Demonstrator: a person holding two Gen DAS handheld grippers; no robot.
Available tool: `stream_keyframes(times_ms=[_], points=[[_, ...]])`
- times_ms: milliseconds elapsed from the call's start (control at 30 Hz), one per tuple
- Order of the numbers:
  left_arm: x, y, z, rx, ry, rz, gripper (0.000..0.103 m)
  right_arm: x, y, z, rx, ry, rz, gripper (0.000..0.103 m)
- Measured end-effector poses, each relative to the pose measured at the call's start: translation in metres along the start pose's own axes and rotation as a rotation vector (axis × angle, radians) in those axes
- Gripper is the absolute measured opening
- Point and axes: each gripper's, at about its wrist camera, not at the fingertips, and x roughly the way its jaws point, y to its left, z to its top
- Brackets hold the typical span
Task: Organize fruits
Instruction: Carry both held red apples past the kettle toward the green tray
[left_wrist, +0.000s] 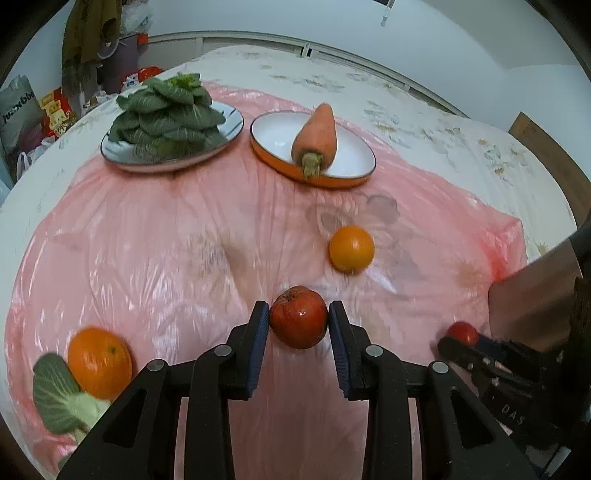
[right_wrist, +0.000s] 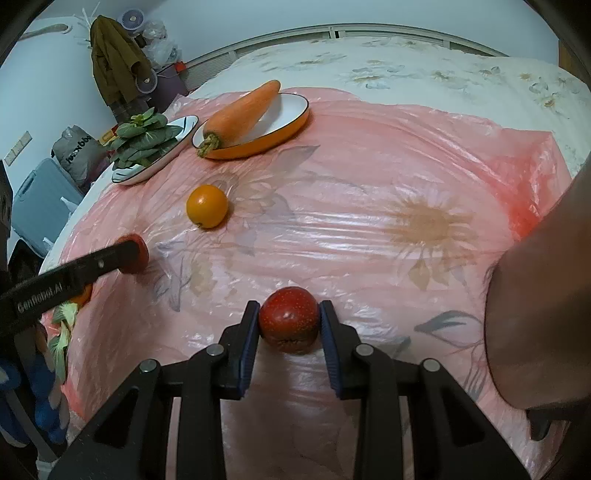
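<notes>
Your left gripper (left_wrist: 298, 325) is clamped on a dark red apple (left_wrist: 298, 322). Its skin looks a bit wrinkled and brown near the top. Your right gripper (right_wrist: 289, 325) squeezes another red apple (right_wrist: 289, 319), shiny with tiny pale dots. Both apples sit low over the pink plastic sheet (right_wrist: 351, 229). A round orange (left_wrist: 351, 249) lies on the sheet, near the orange-rimmed dish (left_wrist: 273, 134) that holds a big carrot (left_wrist: 317, 137). A second orange (left_wrist: 99, 362) rests against a loose green leaf (left_wrist: 55, 391). Leafy greens (left_wrist: 168, 112) pile on the blue-rimmed plate (left_wrist: 231, 112).
</notes>
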Motion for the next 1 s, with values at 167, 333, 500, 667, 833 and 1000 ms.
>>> stream_keyframes(times_ms=[167,333,500,667,833,1000], points=[[-0.008,-0.001,-0.010,0.004,0.012,-0.002,0.028,-0.006,0.004,-0.005,-0.001,0.001,0.010,0.051],[-0.017,-0.011,-0.019,0.042,0.026,0.002,0.028,-0.018,0.006,-0.018,0.015,0.006,0.012,0.051],[-0.022,-0.024,-0.030,0.077,0.047,0.009,0.028,-0.029,0.004,-0.037,0.043,0.022,0.012,0.051],[-0.028,-0.037,-0.040,0.121,0.061,0.017,0.028,-0.041,0.000,-0.055,0.071,0.032,0.012,0.051],[-0.036,-0.052,-0.049,0.159,0.071,0.011,0.028,-0.055,-0.003,-0.068,0.091,0.032,0.010,0.051],[-0.040,-0.067,-0.058,0.188,0.081,-0.002,0.028,-0.069,-0.009,-0.081,0.107,0.031,0.006,0.051]])
